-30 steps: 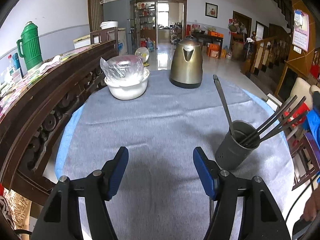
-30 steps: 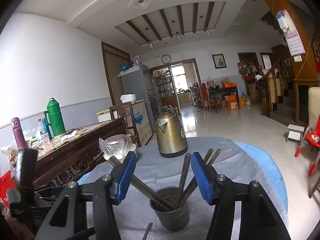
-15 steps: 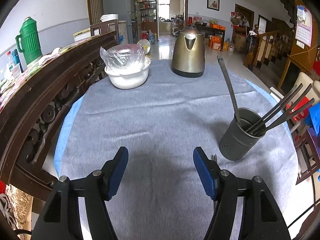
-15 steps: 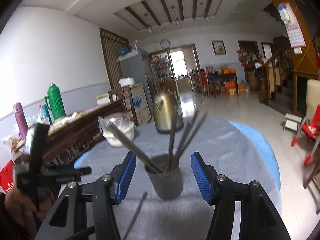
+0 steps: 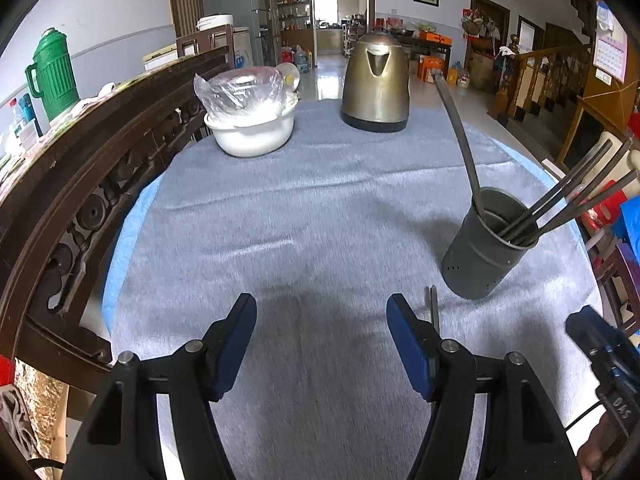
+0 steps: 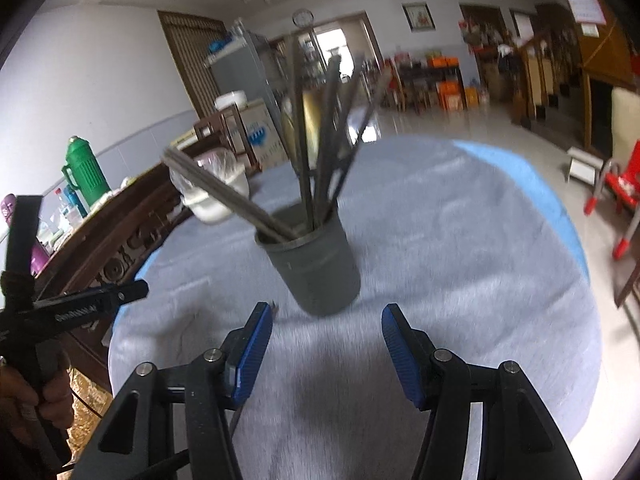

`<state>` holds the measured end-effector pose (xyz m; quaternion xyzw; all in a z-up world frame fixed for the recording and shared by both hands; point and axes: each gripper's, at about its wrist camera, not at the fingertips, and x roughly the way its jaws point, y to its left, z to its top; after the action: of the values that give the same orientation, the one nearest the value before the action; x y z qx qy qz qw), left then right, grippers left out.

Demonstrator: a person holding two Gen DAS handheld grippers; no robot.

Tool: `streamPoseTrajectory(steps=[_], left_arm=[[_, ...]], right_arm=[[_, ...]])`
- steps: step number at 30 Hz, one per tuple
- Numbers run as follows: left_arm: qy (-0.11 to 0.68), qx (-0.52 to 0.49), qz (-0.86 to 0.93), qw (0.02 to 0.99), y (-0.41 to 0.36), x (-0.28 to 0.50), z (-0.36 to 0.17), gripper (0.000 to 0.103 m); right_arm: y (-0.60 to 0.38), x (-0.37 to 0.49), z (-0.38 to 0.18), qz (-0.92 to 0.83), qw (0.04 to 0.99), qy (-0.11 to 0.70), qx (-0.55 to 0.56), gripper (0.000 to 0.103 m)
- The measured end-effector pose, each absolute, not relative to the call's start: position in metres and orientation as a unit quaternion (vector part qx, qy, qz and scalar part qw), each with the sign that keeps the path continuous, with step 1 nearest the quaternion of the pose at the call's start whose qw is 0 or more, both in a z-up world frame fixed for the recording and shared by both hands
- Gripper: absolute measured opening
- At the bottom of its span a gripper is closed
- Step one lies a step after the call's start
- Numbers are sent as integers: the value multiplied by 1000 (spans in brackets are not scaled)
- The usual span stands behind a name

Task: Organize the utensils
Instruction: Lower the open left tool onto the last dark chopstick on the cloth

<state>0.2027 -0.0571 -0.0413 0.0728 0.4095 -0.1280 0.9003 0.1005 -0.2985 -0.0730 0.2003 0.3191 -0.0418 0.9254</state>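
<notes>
On the grey cloth (image 5: pixel 312 216) covering the round table, the dark metal holder (image 5: pixel 482 248) stands at about two o'clock from the left gripper (image 5: pixel 320 340), near but not touching it. One long utensil handle (image 5: pixel 458 132) leans out of the holder toward twelve o'clock, while a bundle of thin dark utensils (image 5: pixel 572 200) fans out toward two o'clock. A single loose utensil (image 5: pixel 433 308) lies flat on the cloth just beside the left gripper's right finger, between that finger and the holder. The left gripper's jaws are spread wide with nothing between them. From the right wrist view (blurred), the right gripper (image 6: pixel 326 340) hovers over the cloth with its jaws likewise spread and empty, and the holder (image 6: pixel 316 268) sits just ahead at twelve o'clock, its base between the blue fingertips (image 6: pixel 254 344) in line of sight. Farther back on the cloth, a brass-coloured kettle (image 5: pixel 376 88) stands at twelve o'clock and a white bowl (image 5: pixel 252 128) holding a clear plastic bag at eleven o'clock.
</notes>
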Motion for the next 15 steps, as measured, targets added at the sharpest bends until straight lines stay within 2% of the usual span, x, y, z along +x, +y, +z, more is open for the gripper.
streamPoseTrajectory(steps=[15], left_arm=[[462,61,-158,870,-66,201,-76,68]], right_arm=[[-296,110,-108,-45,906,369,204,62]])
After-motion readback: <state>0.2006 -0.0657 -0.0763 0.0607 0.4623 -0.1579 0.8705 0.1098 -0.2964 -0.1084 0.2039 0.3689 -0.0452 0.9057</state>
